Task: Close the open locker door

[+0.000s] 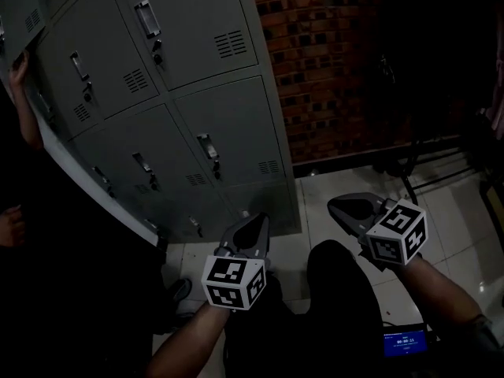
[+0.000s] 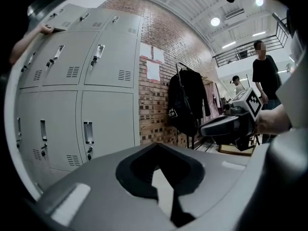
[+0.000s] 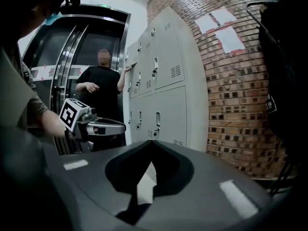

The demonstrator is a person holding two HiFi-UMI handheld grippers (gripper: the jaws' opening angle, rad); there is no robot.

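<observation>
Left tongs point(image 2: 155, 147): held low in front of the person, the two tips are together and nothing is between them; they point toward the lower row of the lockers point(image 1: 197, 53).
Right tongs point(image 3: 151, 143): also closed tip to tip and empty, just beside the left tongs and apart from them, above the tiled floor point(image 1: 339, 183).
Forearms: both bare, coming in from the bottom edge of the head view.
Small screen point(image 1: 405, 342): lit blue, low by the right forearm.
Lockers: grey metal, several rows and columns, each door with a handle and a vent, standing on the floor against the brick wall point(image 1: 331, 61).
Open locker door point(image 1: 17, 14): in an upper row at the far left end of the lockers, well apart from both tongs; it seems only a little ajar, but the view there is dark and small.
Hand on the door point(image 1: 17, 69): another person's hand touches the lower edge of that door.
Other person point(image 3: 102, 88): stands in a black shirt at the far end of the lockers, one arm raised to the door.
Black garment point(image 2: 185, 105): hangs on a rack before the brick wall, right of the lockers.
</observation>
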